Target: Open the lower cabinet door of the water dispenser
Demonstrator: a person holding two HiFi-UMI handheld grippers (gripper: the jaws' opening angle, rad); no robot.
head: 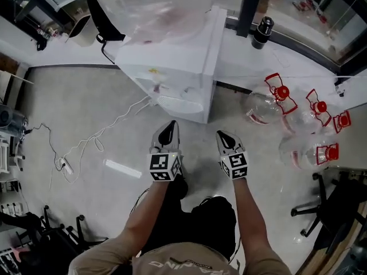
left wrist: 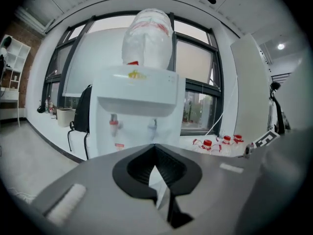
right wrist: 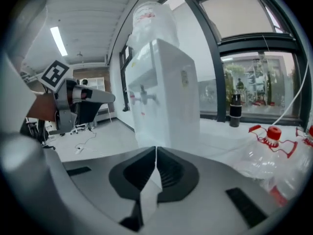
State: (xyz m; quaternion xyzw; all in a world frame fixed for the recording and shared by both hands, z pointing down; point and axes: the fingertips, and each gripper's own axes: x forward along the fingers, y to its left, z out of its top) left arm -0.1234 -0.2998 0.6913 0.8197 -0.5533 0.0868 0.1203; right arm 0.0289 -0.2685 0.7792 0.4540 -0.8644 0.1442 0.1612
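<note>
a grey floor (head: 63, 90) fills the room, seen from above. a white water dispenser (head: 189, 67) stands on it against a low white window ledge (head: 246, 56), with a large clear bottle (head: 155, 4) on top. a white cable (head: 103, 132) trails across the floor to its left. empty bottles with red caps (head: 275, 99) lie to its right, and a black office chair (head: 332, 205) stands further right. a black flask (head: 262, 30) stands on the ledge.

the left gripper (head: 168, 126) and the right gripper (head: 223, 134) hang side by side just in front of the dispenser, apart from it, pointing at its front. both pairs of jaws are pressed together with nothing between them. the dispenser's lower front is mostly hidden behind the grippers' bodies in their own views, so its cabinet door cannot be made out.
</note>
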